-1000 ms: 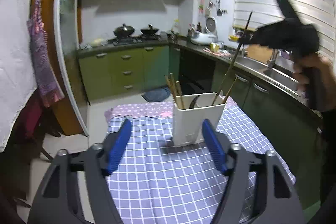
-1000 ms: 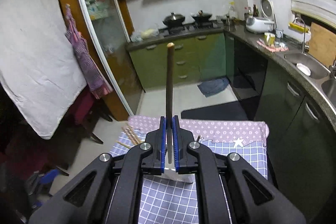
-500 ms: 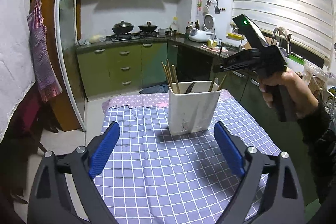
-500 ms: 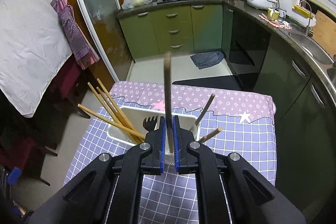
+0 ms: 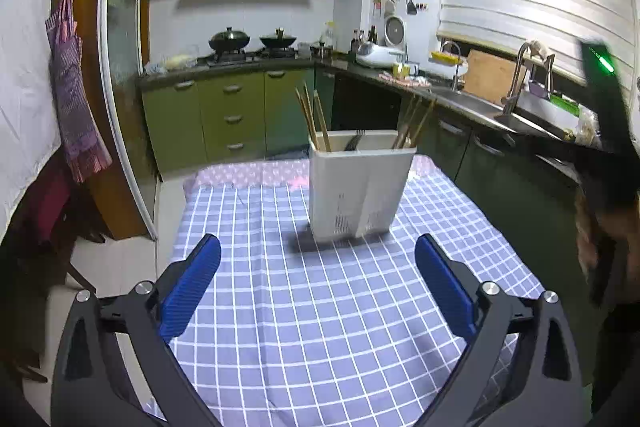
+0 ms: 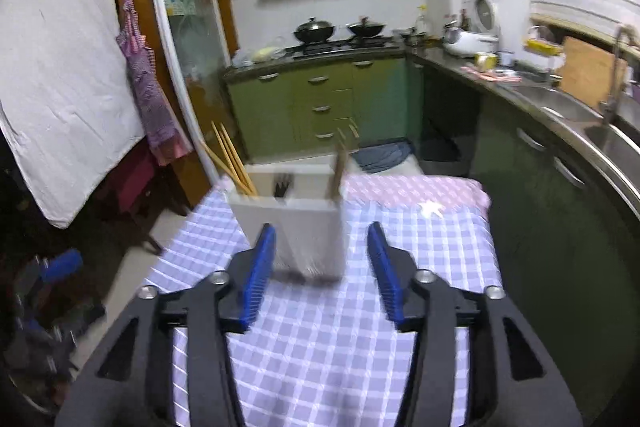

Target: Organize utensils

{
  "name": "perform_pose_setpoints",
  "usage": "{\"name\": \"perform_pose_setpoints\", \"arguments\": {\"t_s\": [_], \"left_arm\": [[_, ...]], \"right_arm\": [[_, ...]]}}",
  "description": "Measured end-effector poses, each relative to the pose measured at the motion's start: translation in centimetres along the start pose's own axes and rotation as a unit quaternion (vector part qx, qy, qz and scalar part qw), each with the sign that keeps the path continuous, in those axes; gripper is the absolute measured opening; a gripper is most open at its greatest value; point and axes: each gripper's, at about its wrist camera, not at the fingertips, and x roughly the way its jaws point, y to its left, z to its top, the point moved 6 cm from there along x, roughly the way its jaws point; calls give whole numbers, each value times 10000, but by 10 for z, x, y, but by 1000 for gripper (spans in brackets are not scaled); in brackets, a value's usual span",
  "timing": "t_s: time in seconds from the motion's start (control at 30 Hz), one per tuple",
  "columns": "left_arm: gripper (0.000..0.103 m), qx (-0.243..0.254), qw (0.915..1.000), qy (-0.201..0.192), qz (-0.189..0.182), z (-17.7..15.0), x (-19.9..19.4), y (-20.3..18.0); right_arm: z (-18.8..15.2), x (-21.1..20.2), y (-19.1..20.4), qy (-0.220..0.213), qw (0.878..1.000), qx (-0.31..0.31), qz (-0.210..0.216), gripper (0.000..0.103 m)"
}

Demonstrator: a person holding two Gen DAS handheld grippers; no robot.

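Now both claws gape with nothing in them: the left claw (image 5: 316, 283) hovers over the checked cloth (image 5: 320, 327) short of the caddy (image 5: 360, 187), the right claw (image 6: 320, 267) just before it. Chopsticks (image 5: 310, 119) lean in the caddy's left compartment, a dark fork (image 6: 283, 183) in the middle, more sticks (image 5: 412, 123) at right. Chopsticks look light, stiff and slippery; pinch them mid-shaft.
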Motion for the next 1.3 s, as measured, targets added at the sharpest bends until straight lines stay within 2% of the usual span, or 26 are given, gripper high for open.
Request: {"name": "perform_pose_setpoints", "arguments": {"t_s": [0.07,0.13,0.2,0.3,0.43,0.67,0.77,0.93,1.17,1.3], "left_arm": [[95,-14,10000,53,-58,-12,3,-4],[96,-46,10000,55,-51,-22,3,-6],[96,-36,10000,57,-33,-32,0,-9],[96,-136,9999,23,20,-40,-9,-8],[96,-306,9995,-86,-19,-43,-37,-7],[96,-331,9984,-394,220,-47,-94,-5],[96,-438,9978,-449,210,-52,-110,-2],[96,-500,9969,-525,296,-57,-126,3],[96,-266,9967,-624,443,-54,-140,-4],[96,-229,9970,-620,400,-57,-142,-6]], "right_arm": [[-28,-14,-4,-244,9995,-12,-185,85],[-54,-29,-7,-550,9980,2,-326,95],[-79,-46,-9,-794,9954,-31,-531,99],[-100,-70,-10,-918,9946,-27,-477,98],[-115,-122,-5,-1276,9905,-38,-518,98],[-135,-188,4,-1456,9883,172,-423,98],[-140,-210,9,-1585,9865,177,-374,98],[-137,-231,14,-1721,9844,139,-349,98],[-132,-231,18,-1699,9851,183,-206,98],[-128,-229,21,-1717,9848,164,-198,98]]}}
